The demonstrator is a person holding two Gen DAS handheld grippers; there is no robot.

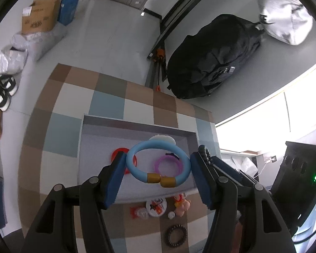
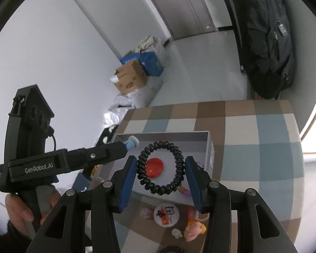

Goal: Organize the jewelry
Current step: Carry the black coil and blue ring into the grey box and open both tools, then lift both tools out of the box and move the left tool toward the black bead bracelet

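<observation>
My left gripper (image 1: 158,162) is shut on a light blue bangle (image 1: 137,151) with gold caps and holds it above the grey open box (image 1: 137,122). Inside the box lie a red disc (image 1: 115,154), a purple ring (image 1: 168,164) and a white piece (image 1: 162,138). My right gripper (image 2: 160,168) is shut on a black coil bracelet (image 2: 177,158) and holds it over the same box (image 2: 208,147), above the red disc (image 2: 155,167). The left gripper's finger (image 2: 107,149) with the blue bangle (image 2: 130,143) shows at the box's left edge.
The box sits on a checked cloth (image 1: 59,130) on the table. In front of it lie a round white badge (image 1: 155,206), a small pink doll (image 1: 182,204), a red-white packet (image 1: 139,211) and a brown coil bracelet (image 1: 176,235). A black backpack (image 1: 212,59) and cardboard boxes (image 1: 40,14) are on the floor beyond.
</observation>
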